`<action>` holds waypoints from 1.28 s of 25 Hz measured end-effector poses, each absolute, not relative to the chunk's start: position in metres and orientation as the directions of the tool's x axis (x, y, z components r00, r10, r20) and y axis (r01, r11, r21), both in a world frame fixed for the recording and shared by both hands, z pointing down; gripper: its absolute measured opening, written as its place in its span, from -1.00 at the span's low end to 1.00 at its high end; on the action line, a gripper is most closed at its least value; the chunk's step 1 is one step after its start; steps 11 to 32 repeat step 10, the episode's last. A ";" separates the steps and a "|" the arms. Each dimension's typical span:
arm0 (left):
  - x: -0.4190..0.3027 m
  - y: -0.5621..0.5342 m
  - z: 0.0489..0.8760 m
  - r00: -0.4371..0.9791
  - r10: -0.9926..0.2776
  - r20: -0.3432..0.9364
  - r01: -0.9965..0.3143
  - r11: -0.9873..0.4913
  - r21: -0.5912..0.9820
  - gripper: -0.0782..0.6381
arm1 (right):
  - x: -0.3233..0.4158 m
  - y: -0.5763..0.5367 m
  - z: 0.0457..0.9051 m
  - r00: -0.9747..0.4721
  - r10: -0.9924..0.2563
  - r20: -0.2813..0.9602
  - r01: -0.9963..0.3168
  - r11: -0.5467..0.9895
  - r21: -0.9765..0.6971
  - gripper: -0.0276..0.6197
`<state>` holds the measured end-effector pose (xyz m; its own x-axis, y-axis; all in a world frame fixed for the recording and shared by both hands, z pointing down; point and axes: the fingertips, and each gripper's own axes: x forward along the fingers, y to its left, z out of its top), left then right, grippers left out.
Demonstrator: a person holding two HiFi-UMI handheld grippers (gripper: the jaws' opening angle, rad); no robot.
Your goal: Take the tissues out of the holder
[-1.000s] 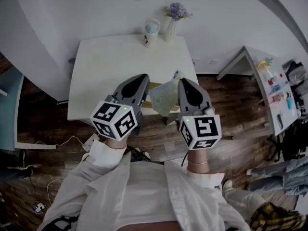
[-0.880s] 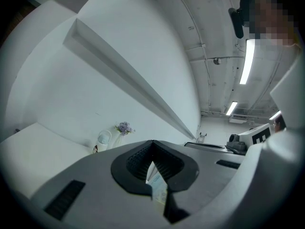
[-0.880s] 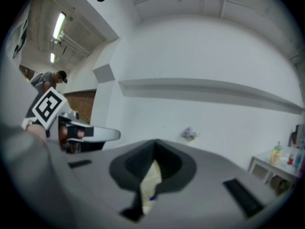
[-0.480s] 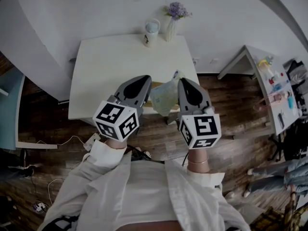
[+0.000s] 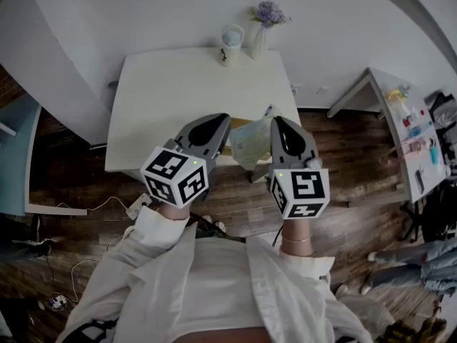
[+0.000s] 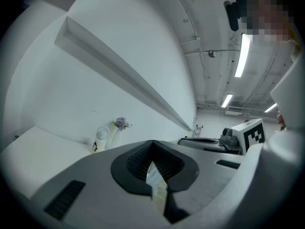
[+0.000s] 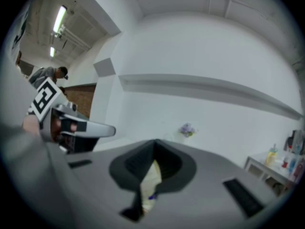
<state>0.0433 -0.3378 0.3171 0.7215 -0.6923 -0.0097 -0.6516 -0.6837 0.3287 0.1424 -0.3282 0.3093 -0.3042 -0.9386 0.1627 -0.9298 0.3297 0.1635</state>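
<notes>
A pale yellow-green tissue packet (image 5: 251, 141) hangs in the air over the near edge of the white table (image 5: 171, 98). My left gripper (image 5: 221, 123) is shut on its left side and my right gripper (image 5: 279, 125) is shut on its right side. A strip of the packet (image 6: 156, 181) shows pinched between the jaws in the left gripper view. The right gripper view shows the packet's other edge (image 7: 150, 185) pinched the same way. A white cup-like container (image 5: 230, 45) stands at the table's far edge, well away from both grippers.
A vase of purple flowers (image 5: 263, 26) stands beside the container against the white wall. A white side table (image 5: 410, 131) with bottles is at the right. Wooden floor with cables lies below, and the person's white sleeves are near the bottom.
Both grippers stay shut on the packet and hold almost the same pose. The whole view has shifted slightly down and right.
</notes>
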 end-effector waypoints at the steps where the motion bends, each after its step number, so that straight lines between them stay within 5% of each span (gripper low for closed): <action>1: 0.042 -0.338 0.317 0.723 -0.691 -0.008 -0.651 -0.684 0.329 -0.73 | 0.143 -0.329 0.311 -0.302 -0.938 0.168 -0.931 0.328 0.161 -0.88; 32: 0.033 -0.338 0.325 0.686 -0.727 -0.004 -0.676 -0.640 0.364 -0.73 | 0.145 -0.323 0.315 -0.283 -0.941 0.184 -0.932 0.315 0.176 -0.88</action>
